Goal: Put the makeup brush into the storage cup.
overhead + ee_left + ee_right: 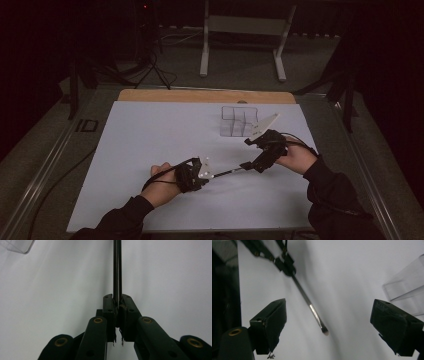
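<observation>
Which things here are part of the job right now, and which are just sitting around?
In play:
- thin brush, clamped in the left gripper
- right gripper, open around the brush tip
- clear compartment organizer on the white sheet, probably

Just about:
- white stand beyond the table
- floor cables

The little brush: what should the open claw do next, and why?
Probably close on the brush's free end. The left claw is shut on its handle, holding it out, and the right claw stands wide open with the brush tip between its jaws, so it seems a hand-over, perhaps toward the clear organizer.
</observation>
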Demonstrator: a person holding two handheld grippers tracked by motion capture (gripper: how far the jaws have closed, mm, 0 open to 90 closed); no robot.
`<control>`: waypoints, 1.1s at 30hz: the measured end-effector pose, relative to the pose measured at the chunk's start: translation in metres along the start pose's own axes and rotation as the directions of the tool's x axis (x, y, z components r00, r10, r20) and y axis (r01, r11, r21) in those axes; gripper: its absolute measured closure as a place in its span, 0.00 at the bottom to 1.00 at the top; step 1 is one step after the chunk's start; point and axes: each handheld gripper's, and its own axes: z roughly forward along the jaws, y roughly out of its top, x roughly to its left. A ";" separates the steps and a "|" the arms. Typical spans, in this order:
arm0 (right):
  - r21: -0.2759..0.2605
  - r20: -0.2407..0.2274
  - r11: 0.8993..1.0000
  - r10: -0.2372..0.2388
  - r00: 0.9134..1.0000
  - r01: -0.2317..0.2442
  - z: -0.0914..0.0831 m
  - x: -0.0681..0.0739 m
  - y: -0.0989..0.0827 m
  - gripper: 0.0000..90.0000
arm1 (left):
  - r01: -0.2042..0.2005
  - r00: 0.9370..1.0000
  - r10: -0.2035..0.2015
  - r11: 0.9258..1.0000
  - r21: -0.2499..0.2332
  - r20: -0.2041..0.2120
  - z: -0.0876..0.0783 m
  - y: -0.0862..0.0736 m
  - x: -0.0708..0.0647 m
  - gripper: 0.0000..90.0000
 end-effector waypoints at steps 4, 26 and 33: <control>-0.119 0.057 0.993 0.033 0.998 -0.026 -0.014 0.004 -0.006 0.15 | 0.063 0.998 -0.063 0.998 -0.018 0.024 -0.002 -0.003 0.004 0.95; -0.450 0.323 0.889 0.244 0.915 -0.078 -0.051 0.045 -0.041 0.17 | 0.410 0.908 -0.365 0.875 -0.257 0.205 -0.017 -0.023 0.016 0.95; -0.568 0.333 0.820 0.314 0.889 -0.076 -0.044 0.057 -0.052 0.19 | 0.472 0.877 -0.391 0.810 -0.347 0.281 -0.019 -0.033 0.012 0.95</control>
